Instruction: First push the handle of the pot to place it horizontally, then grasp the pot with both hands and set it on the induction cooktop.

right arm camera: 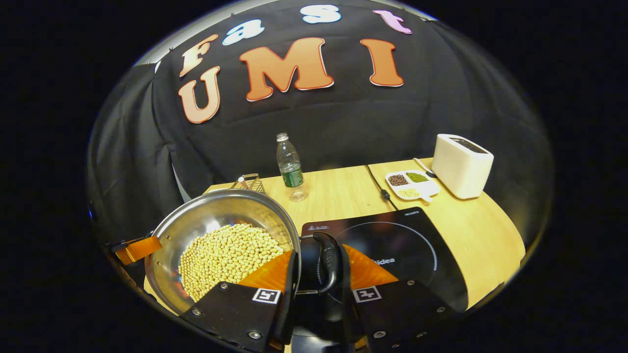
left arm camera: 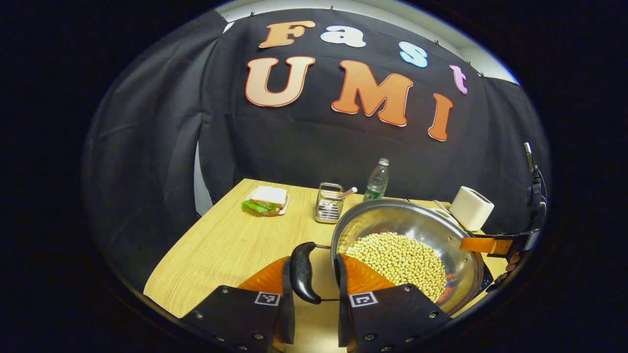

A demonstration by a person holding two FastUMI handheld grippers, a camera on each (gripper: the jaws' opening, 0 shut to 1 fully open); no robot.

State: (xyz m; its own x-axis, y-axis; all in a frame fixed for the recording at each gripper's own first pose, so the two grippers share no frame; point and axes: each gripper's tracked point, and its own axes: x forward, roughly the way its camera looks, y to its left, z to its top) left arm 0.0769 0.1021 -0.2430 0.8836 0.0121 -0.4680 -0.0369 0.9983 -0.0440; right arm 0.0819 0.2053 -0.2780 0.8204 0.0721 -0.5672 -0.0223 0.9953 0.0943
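Black fingers of the left gripper (left arm camera: 314,299) are closed on one pot handle (left arm camera: 303,272) at 6 o'clock, and the right gripper (right arm camera: 319,299) is closed on the other handle (right arm camera: 327,262). A big steel pot (right arm camera: 206,215) full of beans (right arm camera: 225,257) is held up at 9 o'clock of the induction cooktop (right arm camera: 407,235). Grasping seems done; setting down is left.

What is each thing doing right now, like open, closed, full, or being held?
Pot: part full of soybeans, held by both handles.
Left hand-held gripper: shut on the pot's black handle.
Right hand-held gripper: shut on the pot's other handle.
Induction cooktop: nothing on it, beside the pot.
Water bottle: upright, capped, nearly empty.
Toaster: upright, slot empty.
Sandwich: on its plate.
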